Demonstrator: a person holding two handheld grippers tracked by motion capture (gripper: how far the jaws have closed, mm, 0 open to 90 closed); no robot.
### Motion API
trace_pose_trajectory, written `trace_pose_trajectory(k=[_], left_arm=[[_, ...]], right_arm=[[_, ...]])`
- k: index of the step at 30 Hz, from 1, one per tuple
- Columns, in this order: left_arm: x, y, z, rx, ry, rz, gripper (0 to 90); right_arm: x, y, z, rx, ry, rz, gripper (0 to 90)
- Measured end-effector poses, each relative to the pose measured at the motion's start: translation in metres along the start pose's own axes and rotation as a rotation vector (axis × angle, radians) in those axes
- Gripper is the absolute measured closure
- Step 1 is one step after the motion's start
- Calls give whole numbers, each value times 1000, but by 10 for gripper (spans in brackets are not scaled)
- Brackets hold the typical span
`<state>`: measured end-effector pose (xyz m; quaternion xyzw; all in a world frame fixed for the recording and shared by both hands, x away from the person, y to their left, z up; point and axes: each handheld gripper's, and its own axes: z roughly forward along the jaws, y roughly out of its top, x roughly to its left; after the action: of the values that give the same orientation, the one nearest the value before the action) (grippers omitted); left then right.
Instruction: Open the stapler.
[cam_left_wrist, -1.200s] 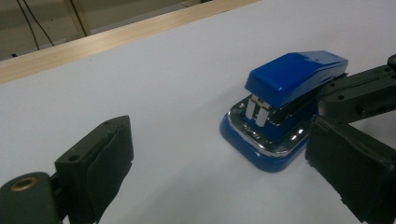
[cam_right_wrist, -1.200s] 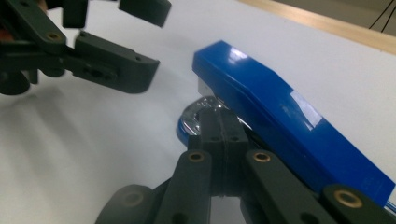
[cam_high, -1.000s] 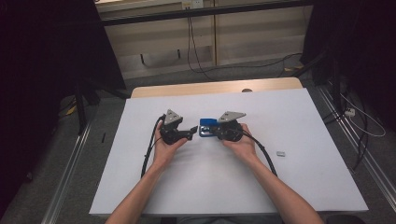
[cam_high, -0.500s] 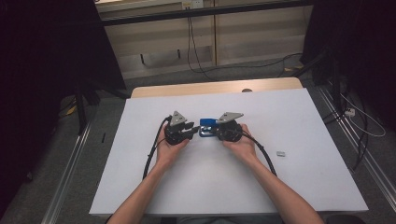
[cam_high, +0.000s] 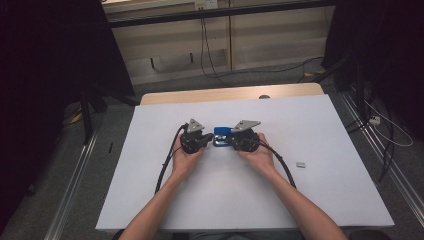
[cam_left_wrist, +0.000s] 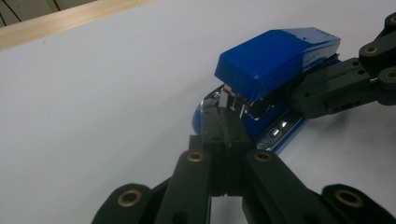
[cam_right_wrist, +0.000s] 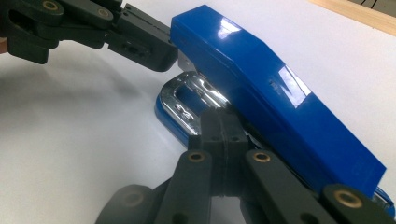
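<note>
high view: blue stapler (cam_high: 221, 135) mid-table between left gripper (cam_high: 204, 139) and right gripper (cam_high: 233, 141)

left gripper view: jaws just closed, tips at the stapler's front, grip unclear

right gripper view: jaws shut against its base; opening looks just begun, mostly left

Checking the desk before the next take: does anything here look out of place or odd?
The blue stapler stands with its top arm lifted off the base, gaping at the front. The left gripper and right gripper, jaws closed, poke at it. A small grey piece lies alone on the white table.
</note>
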<state>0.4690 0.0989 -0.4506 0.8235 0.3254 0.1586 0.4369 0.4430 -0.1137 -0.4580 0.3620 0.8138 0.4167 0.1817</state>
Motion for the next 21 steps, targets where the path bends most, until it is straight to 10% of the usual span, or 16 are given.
trace_pose_trajectory(k=[21], left_arm=[[0, 8, -1, -33, -12, -2, 900]], right_arm=[[-1, 0, 0, 1, 9, 12, 900]])
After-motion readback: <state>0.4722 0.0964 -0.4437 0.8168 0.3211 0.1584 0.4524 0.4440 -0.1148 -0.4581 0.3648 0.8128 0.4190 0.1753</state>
